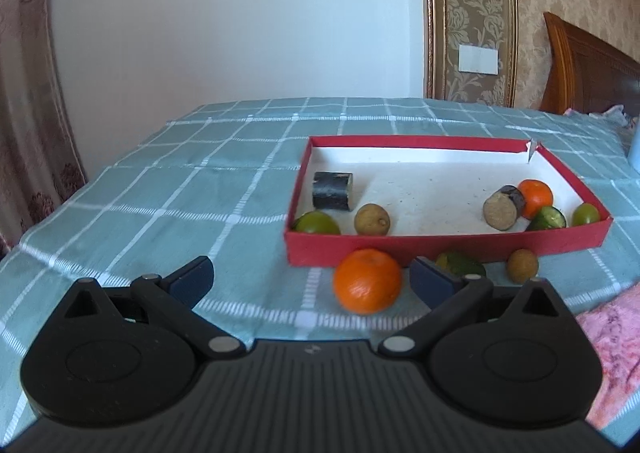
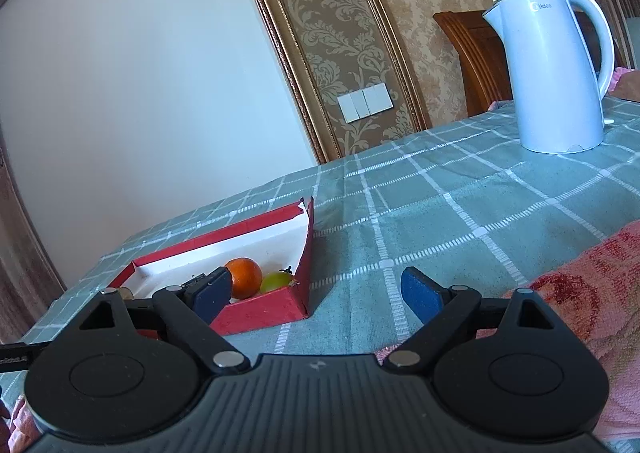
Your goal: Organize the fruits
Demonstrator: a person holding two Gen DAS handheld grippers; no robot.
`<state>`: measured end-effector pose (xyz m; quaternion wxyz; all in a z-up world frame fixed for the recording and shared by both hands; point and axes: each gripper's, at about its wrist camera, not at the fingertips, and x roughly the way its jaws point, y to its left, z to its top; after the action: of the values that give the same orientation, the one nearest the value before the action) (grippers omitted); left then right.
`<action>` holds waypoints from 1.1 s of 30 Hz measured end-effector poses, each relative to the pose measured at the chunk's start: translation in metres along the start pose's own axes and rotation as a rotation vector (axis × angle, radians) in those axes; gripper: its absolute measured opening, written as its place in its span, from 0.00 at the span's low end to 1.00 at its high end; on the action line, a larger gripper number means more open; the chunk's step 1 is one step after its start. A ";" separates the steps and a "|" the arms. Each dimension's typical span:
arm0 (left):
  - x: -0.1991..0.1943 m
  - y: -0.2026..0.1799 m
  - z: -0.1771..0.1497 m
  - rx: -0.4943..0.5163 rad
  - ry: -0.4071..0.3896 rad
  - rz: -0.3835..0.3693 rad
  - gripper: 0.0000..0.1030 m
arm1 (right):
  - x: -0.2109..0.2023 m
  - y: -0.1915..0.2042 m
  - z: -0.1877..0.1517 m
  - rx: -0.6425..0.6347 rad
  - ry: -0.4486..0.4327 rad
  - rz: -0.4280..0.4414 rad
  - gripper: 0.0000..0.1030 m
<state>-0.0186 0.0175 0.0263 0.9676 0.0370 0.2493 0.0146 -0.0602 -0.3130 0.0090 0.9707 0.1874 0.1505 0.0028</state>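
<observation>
A red tray point(image 1: 440, 249) with a white floor lies on the checked cloth. Inside are a dark cylinder point(image 1: 332, 191), a green fruit point(image 1: 318, 223), a brown fruit point(image 1: 372, 219), a second cylinder point(image 1: 503, 207), an orange point(image 1: 536, 197), a cut green piece point(image 1: 548, 217) and a grape point(image 1: 585, 214). On the cloth in front of the tray lie an orange point(image 1: 367, 280), a green fruit point(image 1: 460, 265) and a brown fruit point(image 1: 523, 265). My left gripper point(image 1: 312, 281) is open, the loose orange between its fingers. My right gripper point(image 2: 318, 293) is open and empty beside the tray's right corner point(image 2: 302, 293).
A white electric kettle point(image 2: 556, 69) stands at the back right of the table. A pink towel point(image 2: 580, 293) lies at the near right, also in the left wrist view point(image 1: 616, 349). A wooden headboard point(image 1: 588, 65) and papered wall stand behind.
</observation>
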 end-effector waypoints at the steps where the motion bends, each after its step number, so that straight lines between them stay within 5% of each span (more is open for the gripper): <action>1: 0.004 -0.003 0.000 0.007 0.006 0.007 1.00 | -0.001 0.000 0.000 0.002 -0.002 0.001 0.89; 11: 0.039 -0.010 -0.003 0.013 0.108 0.026 1.00 | 0.000 -0.005 0.000 0.027 0.007 0.007 0.89; 33: 0.053 -0.004 0.000 -0.022 0.149 0.004 1.00 | 0.004 -0.007 0.000 0.036 0.021 -0.007 0.89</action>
<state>0.0275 0.0160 0.0009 0.9467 0.0257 0.3204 0.0219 -0.0563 -0.3195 0.0054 0.9655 0.2045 0.1612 -0.0013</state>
